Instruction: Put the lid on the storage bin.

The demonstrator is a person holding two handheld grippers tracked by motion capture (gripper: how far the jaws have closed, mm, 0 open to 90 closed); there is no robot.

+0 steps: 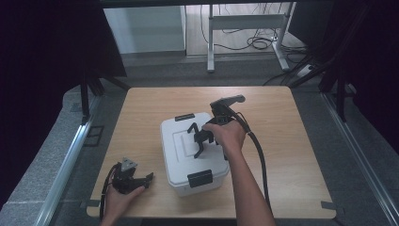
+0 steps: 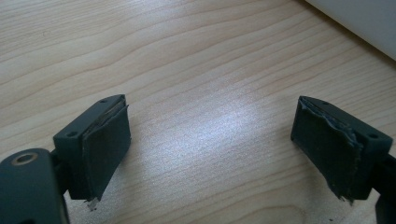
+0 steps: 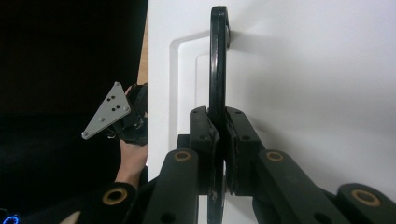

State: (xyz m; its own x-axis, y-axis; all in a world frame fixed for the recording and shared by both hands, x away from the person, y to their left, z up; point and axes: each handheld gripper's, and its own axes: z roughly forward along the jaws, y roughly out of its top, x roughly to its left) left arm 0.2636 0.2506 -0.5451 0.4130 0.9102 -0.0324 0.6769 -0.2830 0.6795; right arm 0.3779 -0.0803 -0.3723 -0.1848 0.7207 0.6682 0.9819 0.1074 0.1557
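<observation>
Right gripper view puts us straight on the action: the right hand-held gripper [image 3: 218, 140] has its jaws pinched tight on the thin black carry handle [image 3: 217, 60] of the white plastic storage box [image 3: 317, 93], the handle raised on edge and running straight away from the jaws along the lid's recess. From the high view, that box [image 1: 175, 150] sits mid-surface with its long axis running near to far, a black latch at each end. My read: the lift goes straight up. The left hand-held gripper [image 1: 135, 180] rests spread and empty on the light wooden surface [image 1: 291, 155], just left of the box.
</observation>
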